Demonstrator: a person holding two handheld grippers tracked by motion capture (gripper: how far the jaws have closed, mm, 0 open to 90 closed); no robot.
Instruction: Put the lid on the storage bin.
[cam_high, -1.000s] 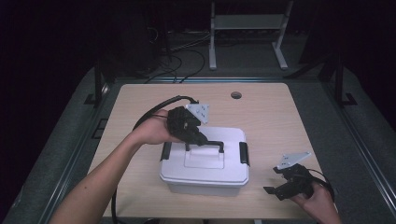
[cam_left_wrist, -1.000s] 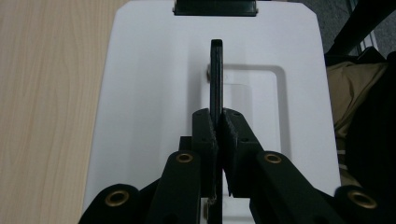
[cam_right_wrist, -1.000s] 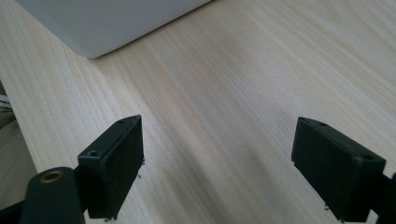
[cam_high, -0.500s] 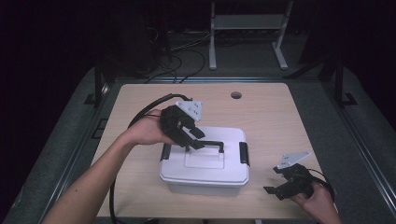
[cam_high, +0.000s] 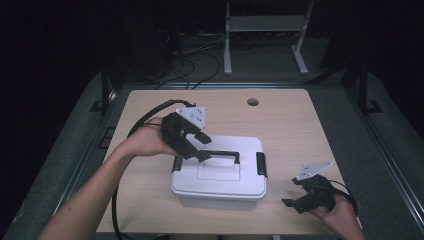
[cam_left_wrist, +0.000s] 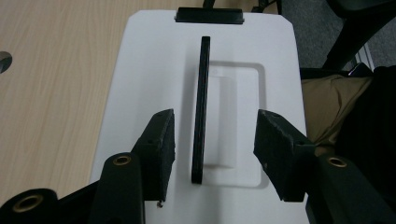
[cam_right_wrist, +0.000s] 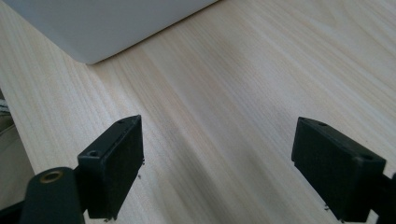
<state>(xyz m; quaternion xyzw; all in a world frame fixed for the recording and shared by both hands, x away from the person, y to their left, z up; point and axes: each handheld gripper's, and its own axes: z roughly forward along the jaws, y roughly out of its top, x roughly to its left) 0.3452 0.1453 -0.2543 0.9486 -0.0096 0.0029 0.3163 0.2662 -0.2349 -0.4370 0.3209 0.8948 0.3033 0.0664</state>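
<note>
A white lidded box (cam_high: 217, 182) sits at the middle of the wooden table, with a black latch (cam_high: 261, 164) on each end. Its black carry handle (cam_high: 220, 154) runs along the lid (cam_left_wrist: 154, 70). My left gripper (cam_high: 201, 146) hovers at the handle's left end. Its jaws have just been opening, and in the left gripper view (cam_left_wrist: 215, 126) the handle (cam_left_wrist: 201, 107) stands between the pads (cam_left_wrist: 161, 140) with a gap on either side. My right gripper (cam_high: 294, 192) rests open near the table's front right; in its own view (cam_right_wrist: 217, 158) bare wood lies between the jaws.
A cable hole (cam_high: 253, 102) sits at the table's far edge. The left gripper's black cable (cam_high: 147, 117) loops over the left part of the table. A metal stand (cam_high: 262, 22) is on the floor beyond. The box's corner (cam_right_wrist: 93, 28) lies just ahead of the right gripper.
The left gripper's jaws have spread apart and come off the handle, and the hand has drawn slightly back to the left and up. The right gripper has stayed put.
</note>
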